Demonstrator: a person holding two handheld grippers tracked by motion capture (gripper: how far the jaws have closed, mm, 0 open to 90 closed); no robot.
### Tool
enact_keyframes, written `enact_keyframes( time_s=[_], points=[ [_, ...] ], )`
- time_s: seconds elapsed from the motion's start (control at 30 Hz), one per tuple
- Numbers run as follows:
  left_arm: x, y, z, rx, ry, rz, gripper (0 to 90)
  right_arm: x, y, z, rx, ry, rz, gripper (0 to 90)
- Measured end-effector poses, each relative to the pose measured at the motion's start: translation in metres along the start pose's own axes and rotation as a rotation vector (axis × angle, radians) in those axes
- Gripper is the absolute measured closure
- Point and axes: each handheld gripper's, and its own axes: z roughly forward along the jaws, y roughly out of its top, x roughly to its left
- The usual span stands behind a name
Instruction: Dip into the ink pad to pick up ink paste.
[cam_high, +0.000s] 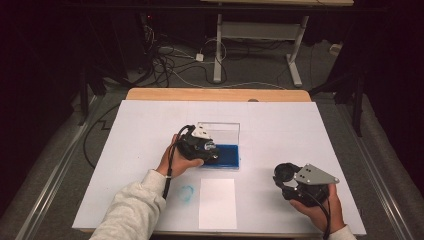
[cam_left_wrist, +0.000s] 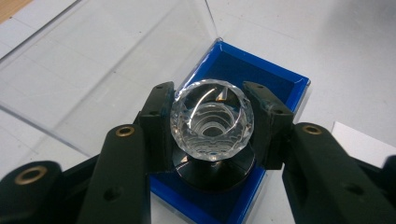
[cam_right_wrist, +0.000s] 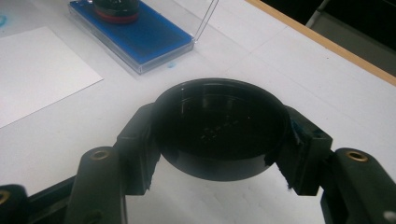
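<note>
A stamp with a clear faceted knob (cam_left_wrist: 211, 120) and a black round base (cam_left_wrist: 212, 173) stands on the blue ink pad (cam_left_wrist: 243, 70) of an open clear case. My left gripper (cam_left_wrist: 210, 95) is shut on the knob, one jaw on each side. In the high view the left gripper (cam_high: 209, 149) sits over the ink pad (cam_high: 227, 157) at mid-table. My right gripper (cam_right_wrist: 219, 135) is shut on a black round cap (cam_right_wrist: 219, 126), held above the table at the front right (cam_high: 286, 174). The stamp's base (cam_right_wrist: 116, 10) shows a red ring.
The case's clear lid (cam_high: 222, 131) stands up behind the pad. A white sheet of paper (cam_high: 217, 202) lies near the front edge, with a blue smudge (cam_high: 187, 192) to its left. The white mat ends at the wooden table edge (cam_high: 217, 94) at the back.
</note>
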Motion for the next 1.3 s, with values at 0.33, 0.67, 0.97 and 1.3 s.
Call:
enact_keyframes(
  time_s=[0.33,0.67,0.97,1.3],
  points=[
    [-0.0012,-0.0027,0.001,-0.013,-0.01,-0.004,55.1,0.0006,0.0001,0.0013,0.005,0.004,-0.001,38.3],
    [-0.0017,-0.0039,0.0021,-0.021,-0.004,-0.006,55.1,0.0021,0.0017,0.0008,0.003,-0.004,-0.004,38.3],
    [-0.0021,-0.0028,0.0023,-0.012,-0.001,0.001,55.1,0.0016,0.0016,0.0006,0.001,-0.004,-0.006,38.3],
    [-0.0034,-0.0022,0.0022,-0.004,0.002,0.007,55.1,0.0021,0.0017,0.0013,0.002,-0.003,-0.007,38.3]
  ],
)
